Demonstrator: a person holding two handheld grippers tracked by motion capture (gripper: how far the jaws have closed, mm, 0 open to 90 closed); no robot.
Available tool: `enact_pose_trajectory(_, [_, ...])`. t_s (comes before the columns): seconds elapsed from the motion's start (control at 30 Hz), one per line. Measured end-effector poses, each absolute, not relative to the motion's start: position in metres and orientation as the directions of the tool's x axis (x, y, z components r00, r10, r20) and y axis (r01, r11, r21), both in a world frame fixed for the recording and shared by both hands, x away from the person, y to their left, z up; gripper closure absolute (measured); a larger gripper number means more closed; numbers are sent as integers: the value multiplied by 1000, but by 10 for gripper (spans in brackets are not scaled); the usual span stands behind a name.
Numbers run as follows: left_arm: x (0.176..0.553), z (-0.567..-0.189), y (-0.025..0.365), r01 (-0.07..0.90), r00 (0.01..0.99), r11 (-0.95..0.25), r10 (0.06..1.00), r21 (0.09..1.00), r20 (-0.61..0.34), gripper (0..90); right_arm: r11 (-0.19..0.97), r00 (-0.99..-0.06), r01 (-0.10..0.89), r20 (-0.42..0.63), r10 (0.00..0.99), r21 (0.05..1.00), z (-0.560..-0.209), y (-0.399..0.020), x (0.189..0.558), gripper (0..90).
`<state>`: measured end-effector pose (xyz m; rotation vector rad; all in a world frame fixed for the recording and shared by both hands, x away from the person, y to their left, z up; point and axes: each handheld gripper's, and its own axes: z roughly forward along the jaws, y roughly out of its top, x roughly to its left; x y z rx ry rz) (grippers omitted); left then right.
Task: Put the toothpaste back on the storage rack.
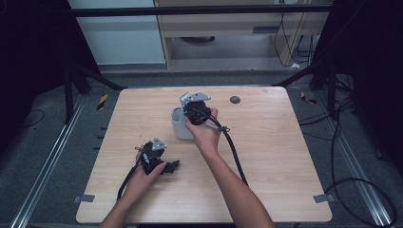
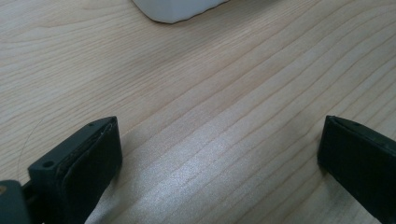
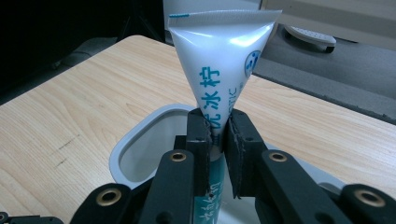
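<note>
1. Right gripper (image 3: 218, 135) stood over the grey cup (image 3: 122, 156), jaws pinched on a white tube (image 3: 219, 56) with blue lettering; pads pressed the tube's narrow part from both sides; the flat crimped end stood uppermost, the lower part ran down between the jaws toward the cup's mouth.
2. In the high view the right gripper (image 1: 196, 110) sat at the cup (image 1: 179, 127) near the middle of the wooden table (image 1: 275, 156), the right hand (image 1: 205, 134) wrapped around it, cable trailing toward the near edge.
3. Left gripper (image 2: 219, 154) had jaws wide apart, bare wood between them, nothing held; a white rounded edge of the cup (image 2: 175, 10) showed at the top of its view.
4. High view: left gripper (image 1: 157, 154) low over the table, near-left of the cup and apart from it, left hand (image 1: 145, 173) on it.
5. A small dark disc (image 1: 235, 99) lay on the table beyond the cup, toward the far edge.
</note>
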<state>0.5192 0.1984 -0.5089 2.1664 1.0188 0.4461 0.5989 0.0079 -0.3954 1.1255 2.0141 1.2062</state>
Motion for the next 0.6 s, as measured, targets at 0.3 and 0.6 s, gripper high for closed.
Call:
enact_pose_trajectory(0.3, [519,-509,198,536,633,-453,774,712,16,0,253,-509,403,-15,861,879,-394,9,604,798])
enact_pose_trajectory(0.6, [519,-509,198,536,633,-454,774,712,17,0,243,-517,417,9,856,876,-392,7,606,779])
